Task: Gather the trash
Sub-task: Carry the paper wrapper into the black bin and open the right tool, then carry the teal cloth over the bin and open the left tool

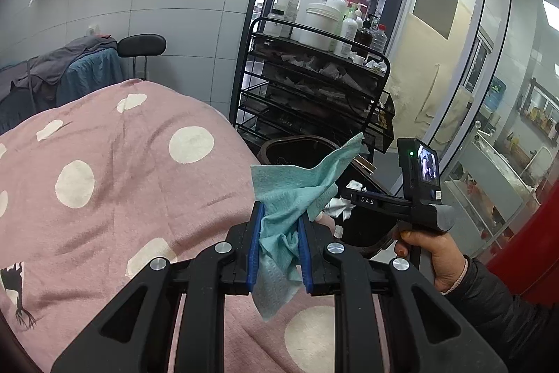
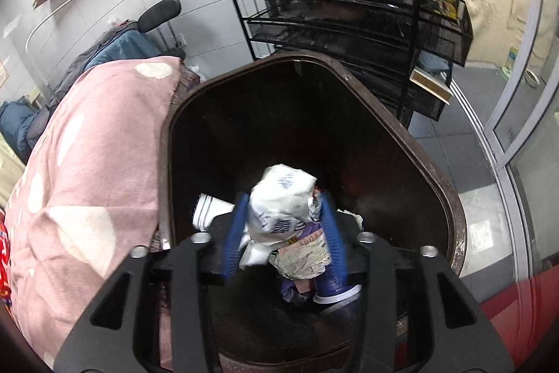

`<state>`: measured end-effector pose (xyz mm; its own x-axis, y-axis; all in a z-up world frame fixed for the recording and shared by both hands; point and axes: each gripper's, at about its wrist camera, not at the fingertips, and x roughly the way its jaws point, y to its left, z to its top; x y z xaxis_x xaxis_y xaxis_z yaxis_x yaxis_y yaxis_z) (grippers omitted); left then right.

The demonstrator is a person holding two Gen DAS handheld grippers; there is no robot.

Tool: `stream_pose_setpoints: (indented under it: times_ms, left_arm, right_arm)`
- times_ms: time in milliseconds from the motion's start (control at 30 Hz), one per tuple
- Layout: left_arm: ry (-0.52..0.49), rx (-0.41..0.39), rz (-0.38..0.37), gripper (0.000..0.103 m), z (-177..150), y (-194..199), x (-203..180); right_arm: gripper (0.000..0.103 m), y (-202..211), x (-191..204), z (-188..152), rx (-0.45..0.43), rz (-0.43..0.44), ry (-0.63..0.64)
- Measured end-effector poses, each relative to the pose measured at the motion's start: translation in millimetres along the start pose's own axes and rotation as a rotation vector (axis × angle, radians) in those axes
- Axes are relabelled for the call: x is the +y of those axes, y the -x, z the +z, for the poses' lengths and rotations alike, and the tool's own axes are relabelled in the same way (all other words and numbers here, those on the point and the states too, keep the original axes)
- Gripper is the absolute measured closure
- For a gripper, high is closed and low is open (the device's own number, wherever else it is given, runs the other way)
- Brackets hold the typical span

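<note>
My left gripper (image 1: 281,212) is shut on a crumpled teal paper cloth (image 1: 297,187), held over a pink spotted blanket (image 1: 122,180). To its right a hand (image 1: 433,254) holds the right gripper's handle over a dark brown trash bin (image 1: 297,142). In the right wrist view the right gripper (image 2: 285,198) points down into the bin (image 2: 433,170). Its blue fingers (image 2: 237,233) stand apart on either side of a crumpled white plastic wad (image 2: 279,215), and a small gap shows at each pad. Beneath lie a white paper cup (image 2: 209,212), crumpled paper (image 2: 304,257) and a blue cup (image 2: 332,285).
A black wire rack (image 1: 314,83) loaded with pump bottles stands just behind the bin. The blanket-covered bed touches the bin's left side. Glass panels (image 1: 489,76) run along the right, and a red surface (image 1: 524,233) sits at the lower right. A black stool (image 1: 141,46) stands by the wall.
</note>
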<state>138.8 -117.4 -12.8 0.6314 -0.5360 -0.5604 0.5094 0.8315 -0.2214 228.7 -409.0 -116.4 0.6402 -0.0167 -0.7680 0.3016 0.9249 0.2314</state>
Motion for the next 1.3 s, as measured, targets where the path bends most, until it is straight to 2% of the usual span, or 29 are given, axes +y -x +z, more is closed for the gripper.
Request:
stream_pose_setpoints:
  times_ms: [67,233,300,467,633,800,1033,1300]
  left_arm:
    - [0.000,0.001,0.000,0.084,0.1,-0.5,-0.1]
    - [0.003,0.006,-0.016,0.084,2.5,-3.5,-1.1]
    - [-0.011,0.006,-0.016,0.084,5.2,-5.3,-4.8]
    - [-0.064,0.011,-0.035,0.084,14.6,-16.5,-20.5]
    - [-0.084,0.039,-0.064,0.084,26.1,-35.9,-33.3]
    - [-0.115,0.059,-0.092,0.084,36.3,-53.7,-49.0]
    - [-0.120,0.132,-0.148,0.084,43.6,-91.4,-66.0]
    - [-0.125,0.221,-0.177,0.084,49.9,-138.8,-85.0]
  right_arm:
    - [0.037,-0.4,-3.9,-1.4,-0.004,0.010,-0.021]
    - [0.036,10.8,-5.1,-10.7,-0.026,0.032,-0.034]
    - [0.033,19.6,-5.3,-15.0,-0.044,0.044,-0.046]
    - [0.031,41.2,-2.7,-22.9,-0.082,0.069,-0.065]
    - [0.030,71.0,4.8,-31.9,-0.146,0.061,-0.030]
    - [0.023,96.6,9.7,-42.9,-0.208,0.037,0.016]
    - [0.021,115.3,12.1,-57.7,-0.217,0.034,0.040]
    - [0.019,129.2,10.7,-74.0,-0.228,0.015,0.064]
